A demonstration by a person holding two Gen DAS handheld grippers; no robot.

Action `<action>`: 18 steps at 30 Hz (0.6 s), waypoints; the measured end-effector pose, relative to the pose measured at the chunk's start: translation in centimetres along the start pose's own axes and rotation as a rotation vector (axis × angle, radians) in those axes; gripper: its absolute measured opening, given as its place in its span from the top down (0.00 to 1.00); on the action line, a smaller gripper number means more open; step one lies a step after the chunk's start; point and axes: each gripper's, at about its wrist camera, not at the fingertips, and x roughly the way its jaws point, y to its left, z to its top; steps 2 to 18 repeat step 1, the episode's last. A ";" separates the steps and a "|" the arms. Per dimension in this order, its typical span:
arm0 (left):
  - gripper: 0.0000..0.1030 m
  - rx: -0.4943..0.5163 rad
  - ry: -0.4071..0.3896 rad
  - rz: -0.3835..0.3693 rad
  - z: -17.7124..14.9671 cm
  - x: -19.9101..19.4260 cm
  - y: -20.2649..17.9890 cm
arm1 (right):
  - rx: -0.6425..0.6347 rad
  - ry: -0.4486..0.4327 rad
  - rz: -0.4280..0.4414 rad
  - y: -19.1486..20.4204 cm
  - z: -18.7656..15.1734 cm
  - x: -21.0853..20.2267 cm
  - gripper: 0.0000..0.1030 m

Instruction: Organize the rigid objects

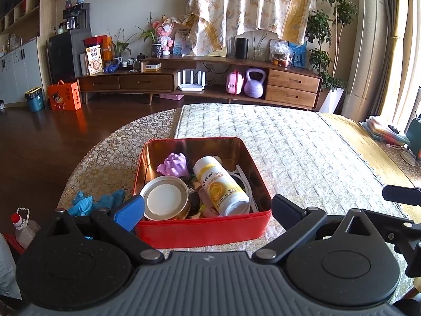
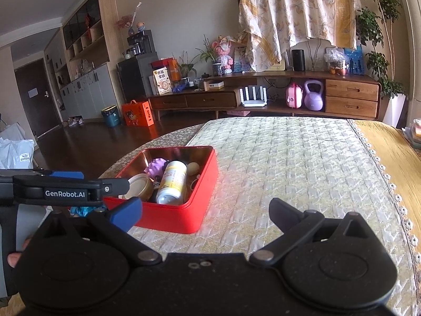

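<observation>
A red tin box (image 1: 202, 230) stands on the table, also in the right wrist view (image 2: 173, 217). Inside lie a white and yellow bottle (image 1: 219, 185) on its side, a round gold tin with a white lid (image 1: 165, 201), a purple toy (image 1: 175, 164) and several small items. The bottle (image 2: 172, 183), the gold tin (image 2: 140, 185) and the purple toy (image 2: 156, 167) show in the right wrist view too. My left gripper (image 1: 208, 210) is open and empty, its fingers straddling the box's near wall. My right gripper (image 2: 205, 214) is open and empty, to the right of the box.
Blue gloves (image 1: 96, 201) lie on the table left of the box. A quilted mat (image 2: 289, 163) covers the table right of the box. A plastic bottle with a red cap (image 1: 23, 227) stands at the left edge. A TV cabinet (image 1: 200, 79) stands across the floor.
</observation>
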 end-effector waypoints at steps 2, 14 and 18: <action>0.00 0.001 0.002 0.000 0.0 0.0 -0.1 | 0.006 0.000 -0.004 -0.3 -0.1 0.0 0.00; 0.00 0.001 0.002 0.000 0.0 0.0 -0.1 | 0.006 0.000 -0.004 -0.3 -0.1 0.0 0.00; 0.00 0.001 0.002 0.000 0.0 0.0 -0.1 | 0.006 0.000 -0.004 -0.3 -0.1 0.0 0.00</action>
